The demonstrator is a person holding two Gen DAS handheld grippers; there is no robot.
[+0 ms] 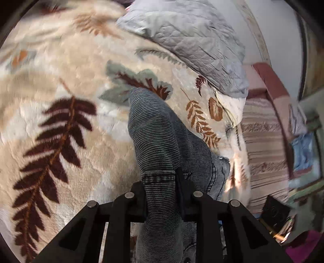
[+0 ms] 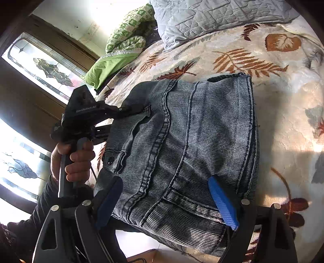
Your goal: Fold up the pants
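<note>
Left gripper (image 1: 161,194), seen from its own wrist camera: jaws drawn close together and pinching a bunched fold of the pants (image 1: 162,137). The grey-blue ribbed denim passes between the two black fingers (image 1: 183,194), and a stitched seam band sits right at the pinch. From there the cloth runs toward 12 o'clock as a raised ridge, with more of it slumped toward 3 o'clock.

The same gripper (image 2: 139,110) shows in the right wrist view at 9 o'clock, its tips at the edge of the pants near the waistband. A hand (image 2: 75,159) wraps its handle, with a dark sleeve (image 2: 40,204) below.

Right gripper (image 2: 166,202): jaws stand wide, with blue ribbed pads (image 2: 222,204) on either side of the near end of the pants (image 2: 182,141). Cloth lies between the fingers, but the pads do not press on it. Nothing gripped.

The pants lie folded into a thick block on the bedspread (image 2: 283,121), a cream plush cover printed with brown and rust fern leaves. A button and a belt loop show at roughly 8 o'clock on the block; the frayed hem edge sits at 12 to 1 o'clock.

Beyond, at 12 o'clock, a grey quilted pillow (image 2: 212,18) rests on the spread. At 11 o'clock there is a green patterned blanket (image 2: 121,44), bunched. Patterned glass panels (image 2: 44,68) in dark wooden frames fill 9 to 10 o'clock.

In the left wrist view, a striped rug (image 1: 263,145) lies at 3 o'clock, past the edge of the bed.
</note>
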